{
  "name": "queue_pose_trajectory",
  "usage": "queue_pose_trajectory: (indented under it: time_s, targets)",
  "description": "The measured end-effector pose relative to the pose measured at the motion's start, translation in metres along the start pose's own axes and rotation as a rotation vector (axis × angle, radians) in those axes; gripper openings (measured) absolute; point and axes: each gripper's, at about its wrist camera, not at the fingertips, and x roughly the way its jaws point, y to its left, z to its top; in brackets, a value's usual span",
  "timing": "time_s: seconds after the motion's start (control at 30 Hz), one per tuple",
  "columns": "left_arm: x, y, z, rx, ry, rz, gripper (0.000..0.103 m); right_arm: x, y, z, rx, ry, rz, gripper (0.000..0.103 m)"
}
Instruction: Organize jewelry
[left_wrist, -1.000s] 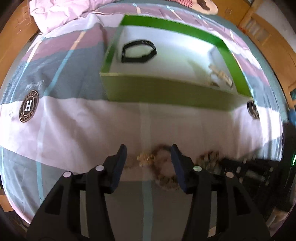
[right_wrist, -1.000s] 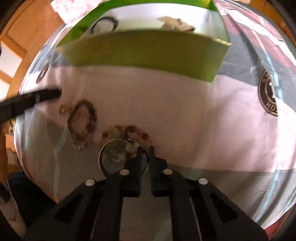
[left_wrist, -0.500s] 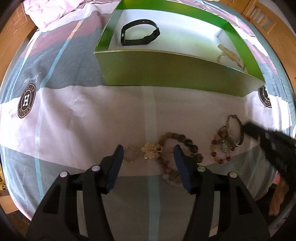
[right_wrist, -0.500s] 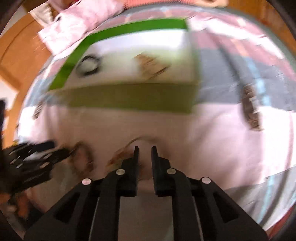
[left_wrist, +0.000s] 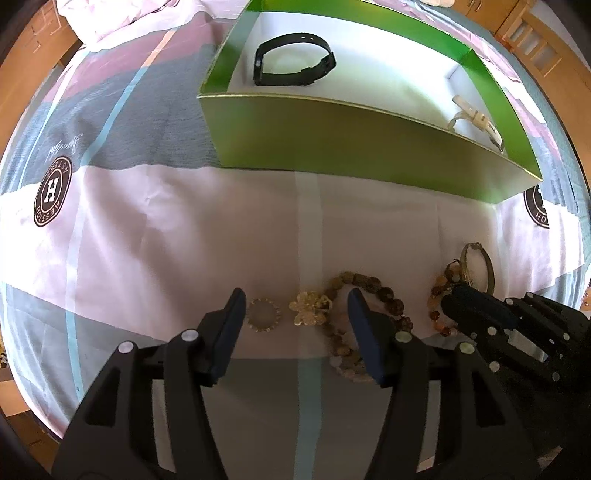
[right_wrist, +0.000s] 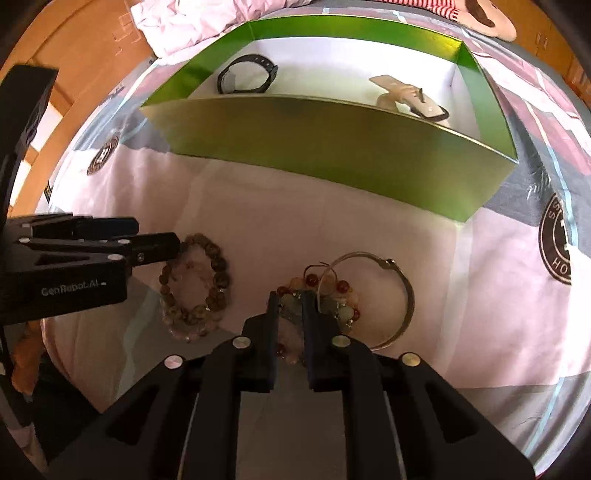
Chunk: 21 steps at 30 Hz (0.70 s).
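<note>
A green box (left_wrist: 362, 136) stands on the bed and holds a black band (left_wrist: 293, 64) and a cream strap (left_wrist: 476, 120). My left gripper (left_wrist: 295, 310) is open just above a small ring (left_wrist: 263, 314) and a gold flower piece (left_wrist: 310, 308), with a brown bead bracelet (left_wrist: 369, 288) beside its right finger. My right gripper (right_wrist: 290, 301) is nearly closed around a multicoloured bead bracelet (right_wrist: 332, 291), next to a metal bangle (right_wrist: 402, 291). Whether it grips the beads is unclear.
The patterned bedsheet (left_wrist: 147, 240) has round logos (left_wrist: 51, 192). A crumpled pink blanket (left_wrist: 122, 14) lies at the far left. Wooden furniture (left_wrist: 535, 44) stands beyond the bed. The brown bead bracelet also shows in the right wrist view (right_wrist: 195, 288).
The right gripper swung up, then came back down onto the multicoloured bead bracelet. The left gripper drew back and lifted slightly, staying open over the ring and flower piece.
</note>
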Motion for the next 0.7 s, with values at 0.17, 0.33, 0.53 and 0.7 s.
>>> queue_pose_trajectory:
  time_s: [0.17,0.33,0.53,0.7]
  targets:
    - [-0.001,0.005,-0.001,-0.008,-0.003,-0.001,0.058,-0.020,-0.014,0.000,0.039,-0.050,-0.001,0.000]
    - [-0.009,-0.007,-0.001,0.029,-0.047,-0.023,0.058,-0.027,-0.027,0.003,0.089,-0.059,-0.001,0.000]
    - [-0.005,-0.024,0.001,0.056,-0.039,-0.023,0.057,-0.026,-0.018,0.002,0.053,-0.009,0.047,0.000]
    - [0.003,-0.032,-0.003,0.075,-0.035,-0.003,0.057,-0.011,0.001,-0.009,-0.011,0.035,0.008,0.018]
